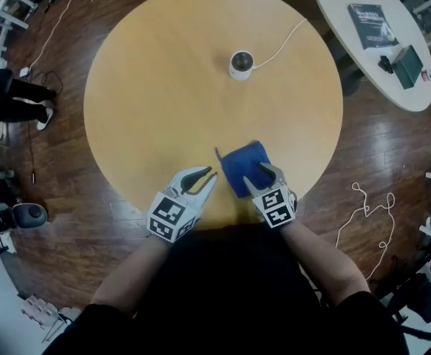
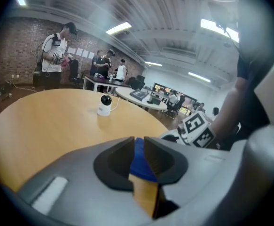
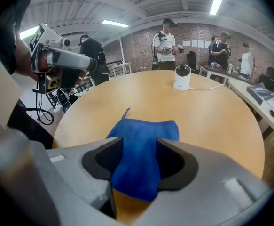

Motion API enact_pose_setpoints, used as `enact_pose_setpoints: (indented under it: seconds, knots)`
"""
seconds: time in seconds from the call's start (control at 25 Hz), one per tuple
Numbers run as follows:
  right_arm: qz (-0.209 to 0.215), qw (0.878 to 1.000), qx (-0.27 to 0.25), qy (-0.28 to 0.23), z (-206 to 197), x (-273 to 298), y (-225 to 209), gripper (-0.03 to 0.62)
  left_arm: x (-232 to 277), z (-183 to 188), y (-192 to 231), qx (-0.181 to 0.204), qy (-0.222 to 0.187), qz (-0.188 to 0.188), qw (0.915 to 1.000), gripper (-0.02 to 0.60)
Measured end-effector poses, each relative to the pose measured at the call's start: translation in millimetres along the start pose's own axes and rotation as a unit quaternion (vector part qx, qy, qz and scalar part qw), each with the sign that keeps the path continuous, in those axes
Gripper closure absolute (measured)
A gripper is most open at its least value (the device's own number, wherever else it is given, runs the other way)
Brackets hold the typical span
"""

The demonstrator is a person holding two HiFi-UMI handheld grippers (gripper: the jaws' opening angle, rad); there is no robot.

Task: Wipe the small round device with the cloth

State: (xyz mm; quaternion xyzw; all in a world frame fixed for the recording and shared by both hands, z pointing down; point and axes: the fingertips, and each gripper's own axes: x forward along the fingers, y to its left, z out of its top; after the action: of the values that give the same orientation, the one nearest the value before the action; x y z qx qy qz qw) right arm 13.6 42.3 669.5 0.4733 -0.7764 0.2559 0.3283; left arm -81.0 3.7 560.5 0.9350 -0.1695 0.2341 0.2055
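The small round white device (image 1: 241, 63) stands upright on the far half of the round wooden table (image 1: 148, 109), its white cable (image 1: 282, 43) running off to the right; both gripper views show the device (image 2: 105, 104) (image 3: 182, 77) well ahead. A blue cloth (image 1: 239, 165) lies crumpled near the table's front edge. My right gripper (image 1: 262, 177) (image 3: 139, 161) is over its near end, jaws wide open, with the cloth (image 3: 144, 145) lying between them. My left gripper (image 1: 214, 173) (image 2: 137, 147) is just left of the cloth (image 2: 139, 163), jaws a narrow gap apart, holding nothing.
A second white table (image 1: 348, 50) at the upper right carries a dark book (image 1: 369, 17) and small items. A white cord (image 1: 367, 213) lies on the wooden floor to the right. Several people stand by a brick wall (image 3: 193, 36) beyond the table.
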Motion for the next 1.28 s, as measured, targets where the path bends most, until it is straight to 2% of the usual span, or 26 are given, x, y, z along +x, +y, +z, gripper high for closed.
enact_pose_setpoints:
  seconds: [0.08, 0.2, 0.36, 0.44, 0.8, 1.04, 1.28]
  knots:
    - [-0.002, 1.000, -0.005, 0.004, -1, 2, 0, 0.378, 4, -5, 0, -0.003, 0.009, -0.003, 1.0000, 0.483]
    - [-0.006, 1.000, -0.022, 0.016, -2, 5, -2, 0.378, 7, -5, -1, -0.005, 0.015, -0.012, 0.9998, 0.483]
    - [-0.006, 0.999, -0.016, 0.034, -8, 11, -6, 0.378, 11, 0, 2, -0.009, 0.014, -0.012, 0.9998, 0.483]
    - [-0.005, 0.999, -0.033, 0.041, -10, 12, -4, 0.378, 11, 2, 3, -0.010, 0.012, -0.012, 0.9998, 0.483]
    - [0.004, 0.996, -0.072, 0.047, -10, 16, 0, 0.387, 7, 0, 6, -0.017, 0.012, -0.010, 0.9997, 0.488]
    - [0.024, 0.993, -0.106, 0.044, -12, 22, 16, 0.505, 1, -4, 4, -0.013, 0.014, -0.007, 0.9998, 0.494]
    - [0.026, 0.994, -0.097, 0.047, -18, 28, 12, 0.536, -3, -3, -2, -0.006, 0.005, -0.007, 0.9999, 0.522]
